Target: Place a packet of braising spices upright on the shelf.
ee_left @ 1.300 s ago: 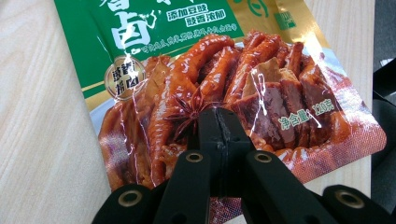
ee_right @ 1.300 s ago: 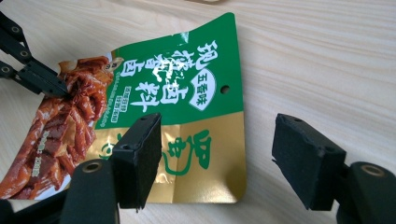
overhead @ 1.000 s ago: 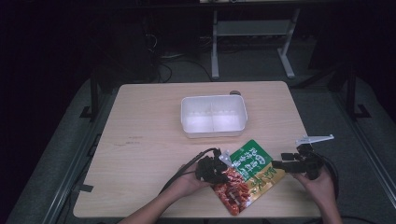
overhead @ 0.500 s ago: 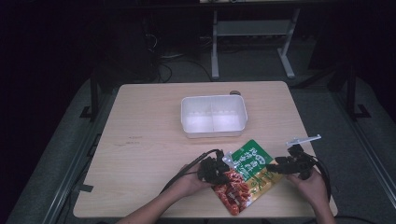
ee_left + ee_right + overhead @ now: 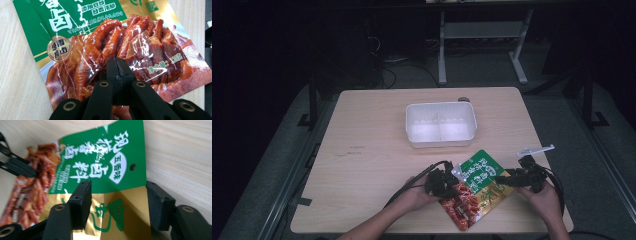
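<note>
Now your left gripper (image 5: 117,75) clamps the snack pouch (image 5: 474,187) at the desk's (image 5: 372,165) near edge, while your right gripper (image 5: 117,202), jaws just closing, straddles its gold end unpinched.

Pretty dim room around my light wood desk (image 5: 377,150), only the top is properly lit. Grey carpet floor (image 5: 607,145) on both sides, and a white metal frame (image 5: 477,37) plus loose cables (image 5: 397,75) behind it.

A glossy, crinkled plastic snack pouch (image 5: 105,47) was pictured on a matt pale wood-grain worktop (image 5: 372,130), beside a white plastic tray (image 5: 441,142) and matt black grippers.
</note>
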`<act>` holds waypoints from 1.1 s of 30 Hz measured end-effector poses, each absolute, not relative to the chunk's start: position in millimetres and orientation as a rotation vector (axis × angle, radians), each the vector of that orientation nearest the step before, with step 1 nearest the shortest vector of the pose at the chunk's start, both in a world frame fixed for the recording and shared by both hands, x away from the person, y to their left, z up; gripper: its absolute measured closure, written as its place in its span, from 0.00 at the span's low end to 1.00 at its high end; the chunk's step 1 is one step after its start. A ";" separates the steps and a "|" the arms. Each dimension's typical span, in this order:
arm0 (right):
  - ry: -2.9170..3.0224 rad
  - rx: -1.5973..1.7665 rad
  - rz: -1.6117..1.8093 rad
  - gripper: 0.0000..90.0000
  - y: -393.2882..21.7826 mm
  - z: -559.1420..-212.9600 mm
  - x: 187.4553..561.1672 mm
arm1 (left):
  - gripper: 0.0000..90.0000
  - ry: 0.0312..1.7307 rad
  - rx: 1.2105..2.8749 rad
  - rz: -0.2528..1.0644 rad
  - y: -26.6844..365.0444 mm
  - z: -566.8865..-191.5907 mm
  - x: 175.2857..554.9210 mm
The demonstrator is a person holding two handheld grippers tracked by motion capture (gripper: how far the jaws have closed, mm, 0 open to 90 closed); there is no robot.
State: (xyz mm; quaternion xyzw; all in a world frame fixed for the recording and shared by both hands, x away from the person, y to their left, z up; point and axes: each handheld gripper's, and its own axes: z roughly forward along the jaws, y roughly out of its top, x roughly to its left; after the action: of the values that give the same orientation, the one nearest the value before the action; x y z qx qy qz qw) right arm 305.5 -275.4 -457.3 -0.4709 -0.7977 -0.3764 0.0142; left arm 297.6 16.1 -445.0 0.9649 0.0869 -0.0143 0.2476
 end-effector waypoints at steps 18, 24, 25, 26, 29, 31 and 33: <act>-2.481 -1.326 -1.205 0.67 -267.0 -443.5 300.1 | 1.00 0.240 2.630 -0.011 14.1 -445.8 295.9; -2.498 -1.316 -1.138 0.74 -263.0 -449.5 299.2 | 1.00 0.243 2.627 0.009 13.2 -446.2 294.2; -2.504 -1.322 -1.121 0.75 -262.2 -451.1 299.5 | 1.00 0.242 2.626 0.012 13.0 -446.2 294.1; -2.506 -1.333 -1.105 0.76 -261.7 -453.1 300.3 | 1.00 0.244 2.625 0.014 12.9 -446.2 293.7; -2.492 -1.357 -1.097 0.83 -263.6 -457.0 302.1 | 1.00 0.242 2.626 0.022 12.6 -446.1 293.2; -2.473 -1.369 -1.100 0.86 -265.8 -459.0 303.2 | 1.00 0.241 2.625 0.024 12.4 -446.1 293.0; -2.461 -1.380 -1.094 0.91 -267.3 -462.2 304.2 | 0.99 0.236 2.624 0.031 12.2 -445.8 292.8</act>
State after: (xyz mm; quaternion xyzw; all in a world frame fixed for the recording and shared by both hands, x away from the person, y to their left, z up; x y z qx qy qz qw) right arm 304.2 -267.3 -462.2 -0.4554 -0.8118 -0.3609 0.0576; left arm 292.8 12.2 -445.8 0.9642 0.0866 0.0115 0.2505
